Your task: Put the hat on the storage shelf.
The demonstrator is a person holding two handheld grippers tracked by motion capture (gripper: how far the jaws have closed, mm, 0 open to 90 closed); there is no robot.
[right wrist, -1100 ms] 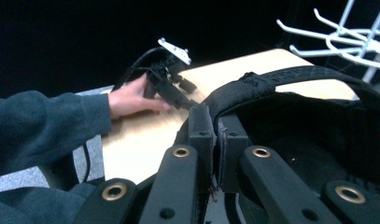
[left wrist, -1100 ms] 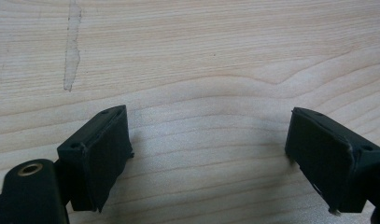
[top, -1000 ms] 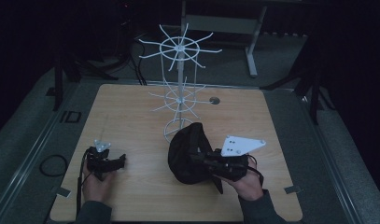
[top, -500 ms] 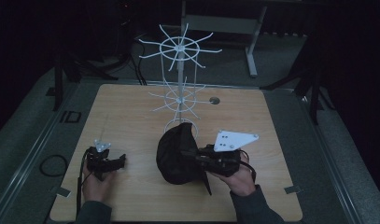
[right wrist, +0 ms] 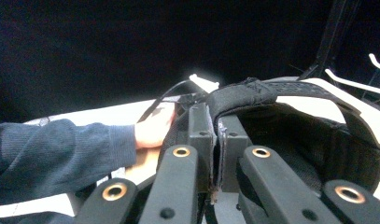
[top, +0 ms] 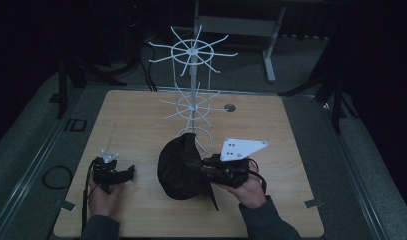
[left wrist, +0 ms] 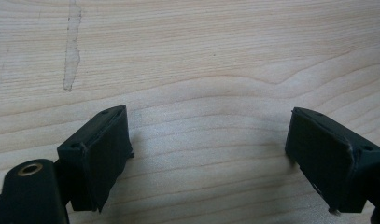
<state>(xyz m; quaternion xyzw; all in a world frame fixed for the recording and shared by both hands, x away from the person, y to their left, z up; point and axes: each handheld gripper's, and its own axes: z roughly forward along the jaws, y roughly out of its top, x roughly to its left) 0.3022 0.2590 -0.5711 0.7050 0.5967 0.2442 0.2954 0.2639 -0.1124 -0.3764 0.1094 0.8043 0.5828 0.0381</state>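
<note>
A black cap [top: 178,167] hangs from my right gripper [top: 193,165], which is shut on the cap's back strap [right wrist: 243,95]. Its hollow inside [right wrist: 290,140] faces the right gripper view, and its brim [top: 211,195] points toward the table's near edge. The cap sits just in front of the white wire rack [top: 192,102], which has two tiers of hooks. My left gripper [top: 128,172] rests low over the wooden table [top: 131,125] at the near left, open, with bare wood [left wrist: 206,130] between its jaws.
The rack's ring base [top: 203,137] stands at the table's middle. A round hole [top: 230,107] lies in the tabletop behind it. The person's left hand and sleeve [right wrist: 61,149] appear beyond the cap in the right gripper view. A metal stand [top: 268,50] is on the floor behind.
My right gripper has carried the cap leftward and slightly nearer the rack's base. The left gripper has stayed in place.
</note>
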